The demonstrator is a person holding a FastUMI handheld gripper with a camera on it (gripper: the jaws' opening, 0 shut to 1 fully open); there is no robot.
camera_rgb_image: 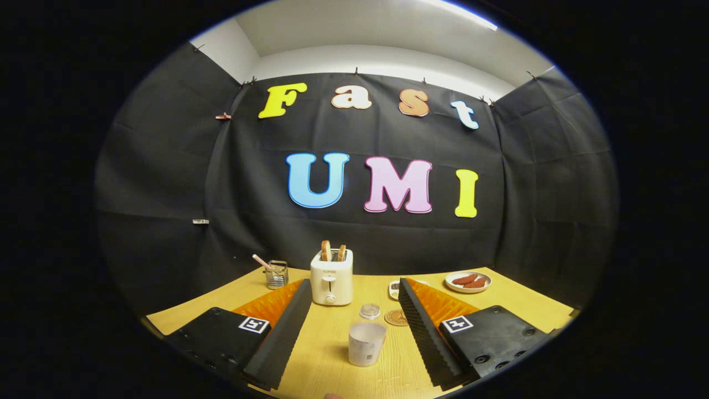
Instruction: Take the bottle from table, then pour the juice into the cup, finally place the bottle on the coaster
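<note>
your gripper (352,327) fingers are spread wide with nothing in them. the translucent cup (366,344) stands on the wooden table (526,305) right between them. just beyond it sits a small clear bottle (370,311), with the round coaster (396,317) beside it. the toaster (332,276) with bread is further back.

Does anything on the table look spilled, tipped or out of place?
Nothing stands out. The cup stands upright between the open gripper's fingers, the coaster lies flat beyond it, and the toaster and plate sit squarely. No spill shows on the table.
</note>
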